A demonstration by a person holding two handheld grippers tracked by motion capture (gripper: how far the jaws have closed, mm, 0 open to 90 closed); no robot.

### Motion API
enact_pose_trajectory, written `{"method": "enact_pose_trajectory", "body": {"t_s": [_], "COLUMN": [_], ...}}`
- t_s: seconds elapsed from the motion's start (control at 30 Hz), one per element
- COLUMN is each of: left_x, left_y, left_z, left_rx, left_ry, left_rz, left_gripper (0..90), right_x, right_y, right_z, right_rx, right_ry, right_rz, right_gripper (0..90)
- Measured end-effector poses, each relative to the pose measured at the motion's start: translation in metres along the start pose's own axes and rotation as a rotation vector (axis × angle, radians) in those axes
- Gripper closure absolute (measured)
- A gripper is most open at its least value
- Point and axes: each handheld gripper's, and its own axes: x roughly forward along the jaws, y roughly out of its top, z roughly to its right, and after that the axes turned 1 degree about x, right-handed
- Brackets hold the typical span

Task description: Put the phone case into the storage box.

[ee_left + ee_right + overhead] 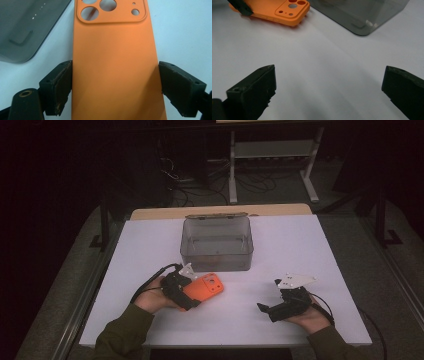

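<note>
Bracketing the orange phone case (112,65) by its two long edges, the left tool (186,292) has its jaws right against the sides; whether they press or merely touch I cannot tell. The case lies on the white counter (280,245), camera cutouts toward the smoky clear box (217,245) just beyond, likely its destination. The right tool (280,307) rests well apart, jaws spread on nothing, probably kept clear so it won't crowd the left.

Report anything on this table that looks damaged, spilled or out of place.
Nothing stands out. The orange phone case sits intact between the left gripper's jaws; the grey bin stands upright, and the table shows no spill. The right gripper is open over bare table.
</note>
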Motion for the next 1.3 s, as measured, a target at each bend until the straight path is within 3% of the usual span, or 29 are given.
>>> {"method": "enact_pose_trajectory", "body": {"t_s": [0.27,0.7,1.3], "left_x": [-0.008,-0.026,-0.028], "left_y": [0.008,0.026,0.059], "left_z": [0.002,0.004,0.002], "left_rx": [0.010,0.067,0.144], "left_ry": [-0.028,-0.048,-0.086], "left_rz": [0.034,0.085,0.107], "left_gripper": [15.5,15.4,15.4], "right_x": [-0.001,-0.001,0.000], "right_y": [0.000,0.000,0.000], "right_z": [0.001,0.001,0.001], "right_rx": [0.004,0.006,0.009], "right_ry": [-0.002,-0.002,0.000], "right_rz": [0.005,0.002,0.001], "right_gripper": [0.0,0.0,0.0]}}
